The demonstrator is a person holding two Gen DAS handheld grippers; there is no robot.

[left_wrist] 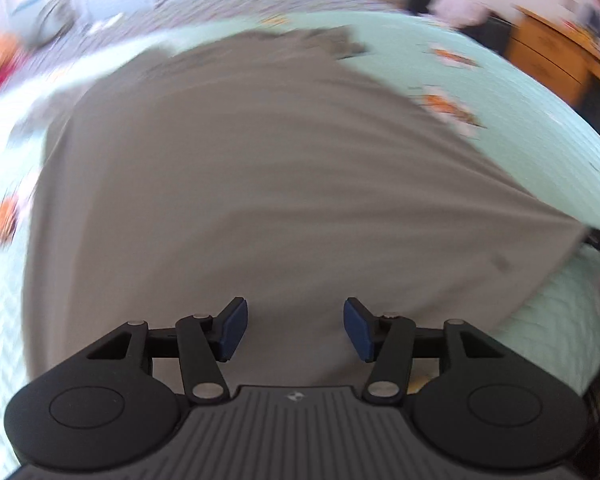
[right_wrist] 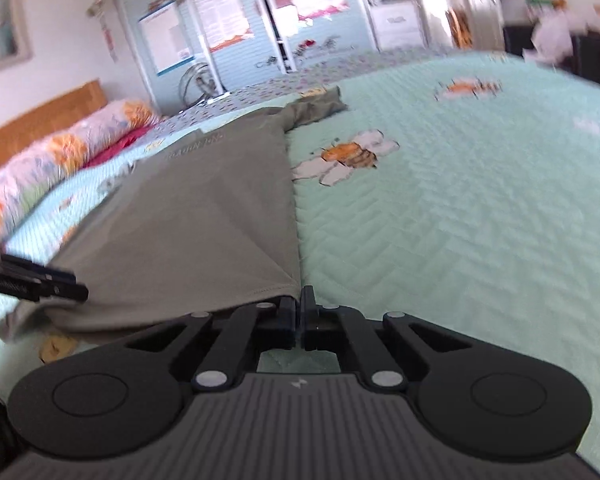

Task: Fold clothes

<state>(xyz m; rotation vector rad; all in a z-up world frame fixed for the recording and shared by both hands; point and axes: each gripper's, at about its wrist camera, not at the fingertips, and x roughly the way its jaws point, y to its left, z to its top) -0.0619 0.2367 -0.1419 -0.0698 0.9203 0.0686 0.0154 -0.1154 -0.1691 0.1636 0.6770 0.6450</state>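
While a grey T-shirt [left_wrist: 236, 184] is spread across the mint-green quilted bedspread [right_wrist: 460, 216], its near hem corner is clamped between the closed jaws of the right gripper [right_wrist: 301, 312]. The left gripper [left_wrist: 296, 330] is held above the shirt's near edge, jaws parted, nothing between the blue pads [left_wrist: 232, 330]. A floral pillow [right_wrist: 60, 156] is seen at the wooden headboard [right_wrist: 32, 128].
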